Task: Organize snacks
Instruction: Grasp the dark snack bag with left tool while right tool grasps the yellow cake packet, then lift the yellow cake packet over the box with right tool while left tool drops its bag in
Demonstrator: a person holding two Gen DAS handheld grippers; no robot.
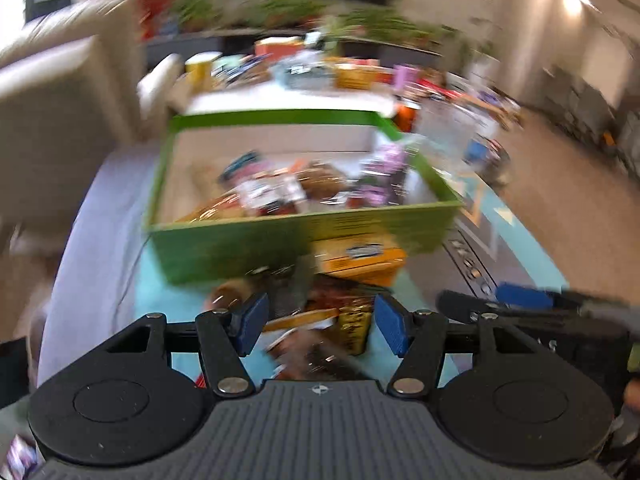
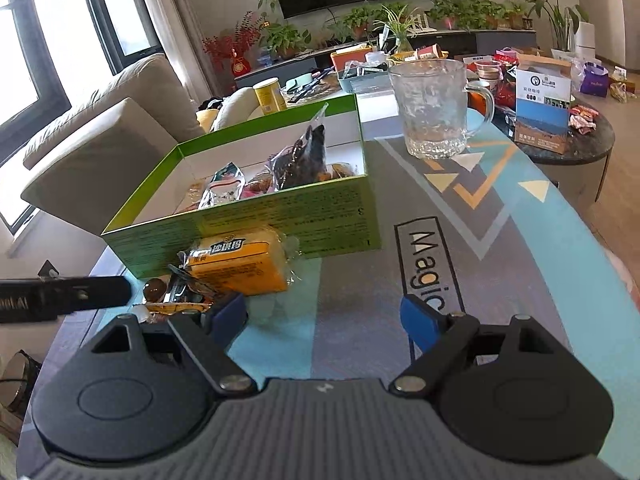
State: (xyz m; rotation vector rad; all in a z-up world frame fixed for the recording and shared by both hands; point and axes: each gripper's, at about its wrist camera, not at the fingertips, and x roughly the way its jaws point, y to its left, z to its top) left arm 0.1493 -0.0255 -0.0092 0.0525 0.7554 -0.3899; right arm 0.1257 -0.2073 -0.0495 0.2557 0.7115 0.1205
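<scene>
We saw a box (image 2: 280, 216) that was bright green outside, with small dark print on its side, and white inside. Just in front of it lay an orange-yellow snack pack (image 2: 240, 264) with a dark label band. The mat (image 2: 500, 248) under them was turquoise and grey, patterned with cream triangles, an orange chevron and black lettering. Both grippers had blue pads (image 2: 416, 316) on black arms, and the mug (image 2: 436, 108) was clear, textured glass.
</scene>
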